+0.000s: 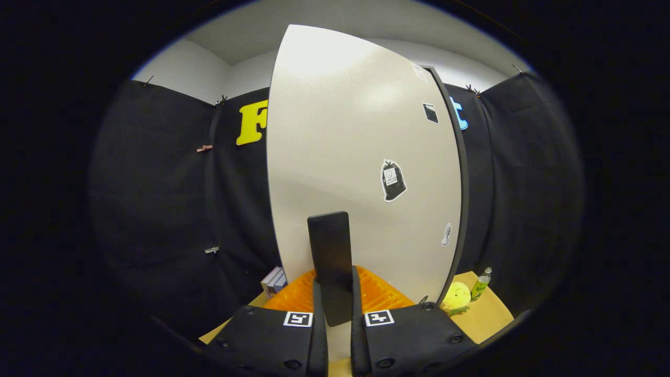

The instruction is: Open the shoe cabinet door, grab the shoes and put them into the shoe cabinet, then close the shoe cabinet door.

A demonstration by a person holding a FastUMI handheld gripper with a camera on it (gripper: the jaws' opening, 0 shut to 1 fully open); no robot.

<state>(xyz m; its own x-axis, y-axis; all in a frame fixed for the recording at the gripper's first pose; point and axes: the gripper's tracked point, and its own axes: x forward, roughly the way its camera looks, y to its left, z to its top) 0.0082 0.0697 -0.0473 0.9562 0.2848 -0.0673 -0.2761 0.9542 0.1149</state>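
The white shoe cabinet door [340, 131] stands upright right in front of me, with several small stickers on its face. A dark strip [460, 183] runs along its right edge. A flat black upright handle [330, 241] sticks out from the lower part of the door. My gripper [335, 288] is at this handle, with one finger on each side of it; the fingers [296, 298] press against it, so the gripper is shut on the handle. Whether the door is ajar I cannot tell.
A light wooden tabletop [489, 317] lies below the door. To the right of the door, on that top, sit a yellow plush toy [455, 297] and a small green bottle [480, 285]. A small stack of boxes [275, 281] stands left of the fingers.
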